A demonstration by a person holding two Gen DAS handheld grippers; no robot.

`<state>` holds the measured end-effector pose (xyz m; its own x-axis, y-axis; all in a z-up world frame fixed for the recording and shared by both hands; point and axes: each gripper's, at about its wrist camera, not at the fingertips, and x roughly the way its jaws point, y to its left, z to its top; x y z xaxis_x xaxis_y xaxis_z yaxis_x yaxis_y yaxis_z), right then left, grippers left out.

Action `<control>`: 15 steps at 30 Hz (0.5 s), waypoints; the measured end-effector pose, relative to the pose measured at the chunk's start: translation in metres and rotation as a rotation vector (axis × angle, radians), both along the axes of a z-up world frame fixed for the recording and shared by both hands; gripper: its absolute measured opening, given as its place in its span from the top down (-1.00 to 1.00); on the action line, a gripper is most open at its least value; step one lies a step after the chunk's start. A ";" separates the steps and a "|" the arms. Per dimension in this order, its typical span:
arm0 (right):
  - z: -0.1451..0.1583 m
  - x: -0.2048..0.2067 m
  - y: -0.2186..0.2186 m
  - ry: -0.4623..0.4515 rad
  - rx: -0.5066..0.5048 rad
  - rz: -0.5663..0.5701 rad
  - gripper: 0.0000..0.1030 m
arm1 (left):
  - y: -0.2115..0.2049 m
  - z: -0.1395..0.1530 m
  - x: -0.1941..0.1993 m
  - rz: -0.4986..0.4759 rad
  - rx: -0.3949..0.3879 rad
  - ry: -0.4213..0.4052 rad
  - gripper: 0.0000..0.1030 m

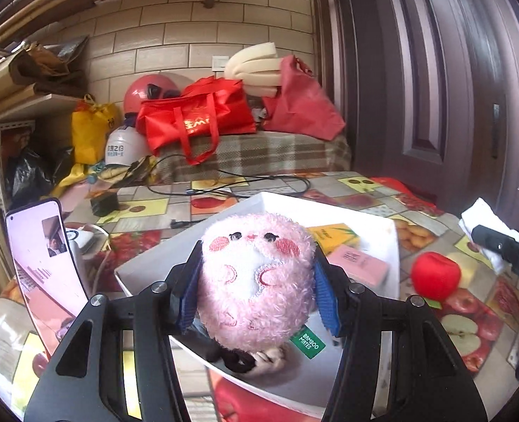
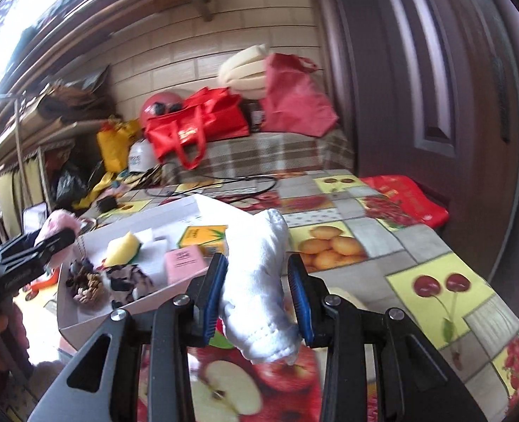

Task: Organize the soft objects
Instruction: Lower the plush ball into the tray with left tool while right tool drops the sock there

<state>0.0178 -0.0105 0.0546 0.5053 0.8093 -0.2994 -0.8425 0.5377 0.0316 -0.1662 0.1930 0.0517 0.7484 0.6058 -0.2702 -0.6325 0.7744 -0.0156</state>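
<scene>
The left claw point(image 1: 255, 277) pinches a pink plush toy point(image 1: 255, 274) above the white box point(image 1: 396, 246) on the tabletop point(image 2: 382, 242). The right claw point(image 2: 259, 292) pinches a white sock point(image 2: 259, 288) above the tabletop, just beside the box. A red plush apple point(image 1: 435, 276) lies on the tabletop beside the box.

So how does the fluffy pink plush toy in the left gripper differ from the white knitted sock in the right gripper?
The fluffy pink plush toy is round and plump, with an embroidered face; the white knitted sock is plain, long and limp. The toy fills the left gripper from pad to pad, whereas the sock hangs slack in the right gripper. The toy is over the white cardboard box; the sock is beside the box, over the tablecloth. Both are soft and held off the table.
</scene>
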 end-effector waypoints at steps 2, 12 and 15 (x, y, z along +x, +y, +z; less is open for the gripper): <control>-0.001 -0.006 0.010 -0.014 -0.014 0.018 0.30 | 0.003 0.000 0.002 0.013 0.004 0.001 -0.07; -0.004 -0.018 0.056 -0.053 -0.073 0.076 0.30 | 0.057 -0.002 0.008 0.118 -0.076 -0.011 -0.08; -0.005 -0.024 0.072 -0.063 -0.077 0.095 0.30 | 0.060 -0.002 0.017 0.125 -0.074 -0.002 -0.08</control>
<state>-0.0064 0.0611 0.0498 0.4468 0.8304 -0.3329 -0.8890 0.4539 -0.0608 -0.1495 0.2532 0.0500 0.6686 0.6730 -0.3164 -0.7242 0.6859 -0.0712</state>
